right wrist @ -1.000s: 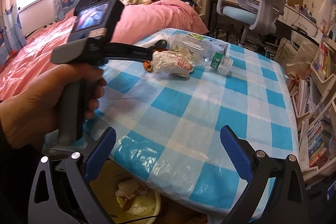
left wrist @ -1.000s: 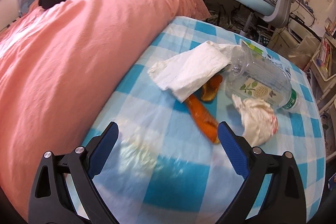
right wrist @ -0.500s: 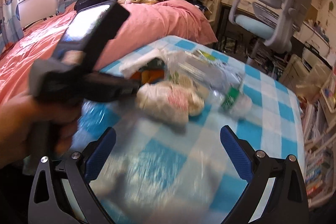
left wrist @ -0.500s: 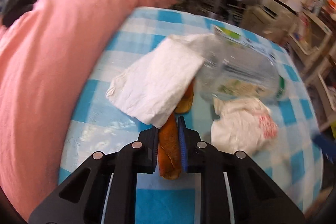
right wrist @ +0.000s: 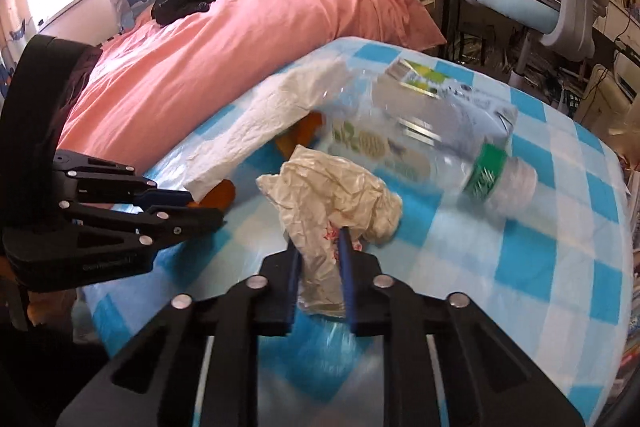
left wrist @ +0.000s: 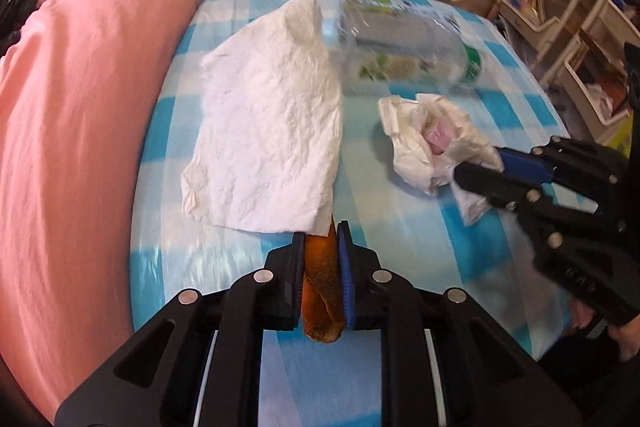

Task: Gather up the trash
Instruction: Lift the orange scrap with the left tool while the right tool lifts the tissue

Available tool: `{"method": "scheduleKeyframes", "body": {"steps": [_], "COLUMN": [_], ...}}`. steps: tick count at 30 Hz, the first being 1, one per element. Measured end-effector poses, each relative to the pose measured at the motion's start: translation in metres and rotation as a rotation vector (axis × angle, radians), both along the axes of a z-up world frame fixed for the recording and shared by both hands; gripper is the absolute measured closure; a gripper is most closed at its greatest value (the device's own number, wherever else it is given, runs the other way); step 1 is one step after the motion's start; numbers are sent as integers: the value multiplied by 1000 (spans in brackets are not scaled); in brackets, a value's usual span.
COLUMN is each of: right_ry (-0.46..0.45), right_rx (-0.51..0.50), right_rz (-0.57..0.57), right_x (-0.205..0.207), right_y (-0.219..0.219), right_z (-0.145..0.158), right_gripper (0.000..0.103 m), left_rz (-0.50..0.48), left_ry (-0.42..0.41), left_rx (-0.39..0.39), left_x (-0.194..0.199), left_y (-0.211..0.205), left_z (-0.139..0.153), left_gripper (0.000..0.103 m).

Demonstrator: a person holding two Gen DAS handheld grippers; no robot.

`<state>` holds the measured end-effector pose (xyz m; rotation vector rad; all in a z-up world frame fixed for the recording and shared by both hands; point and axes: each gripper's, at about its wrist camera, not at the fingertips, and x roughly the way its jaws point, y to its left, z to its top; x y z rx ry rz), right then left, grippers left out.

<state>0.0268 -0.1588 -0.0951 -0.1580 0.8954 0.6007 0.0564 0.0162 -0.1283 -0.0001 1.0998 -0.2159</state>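
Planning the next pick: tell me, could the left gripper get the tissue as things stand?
Probably not yet: the left gripper is shut on the orange peel. The tissue lies just ahead, uncovered but draped over the peel's far end.

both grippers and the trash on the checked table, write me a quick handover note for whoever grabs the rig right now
Left gripper: shut on the orange peel, whose far end lies under the paper towel.
Right gripper: jaws just closed on the crumpled plastic bag.
Still lying on the checked table: the paper towel and the plastic bottle.
Done: two pieces gripped; none binned yet.
Left: lift both clear, drop them in the trash, return for towel and bottle.
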Motion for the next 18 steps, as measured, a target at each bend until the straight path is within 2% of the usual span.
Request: {"method": "scheduleKeyframes", "body": {"steps": [5,7,8,9,12,14,16,18], "right_ry": [19,28,34,39,58,73,86,99], "right_rx": [-24,-49,-59,-72,-96,-88,-67,-45], "right_rz": [-13,-19,-19,-23,-52,-82,-102,-117], "right_x": [-38,-51,-54,-61,-72,-73,-70,-63], "right_y": [-17,-23,-24,-27,-37,-43,-48,-51], "right_z": [17,21,21,22,18,13,9,7], "right_gripper": [88,88,88,88,88,86,83,71], "left_rz": [5,51,93,127,159,142,103,65], "left_ry": [22,11,-3,-16,-12,-6,-14,-27], "left_rx": [-7,4,16,6,-44,-57,-38,5], "left_x": [-35,-47,-52,-57,-63,-66,-66,-64], "left_y": [4,12,19,26,37,35,26,13], "left_z": [3,6,9,11,13,12,12,12], "left_gripper": [85,73,60,55,55,54,48,45]}}
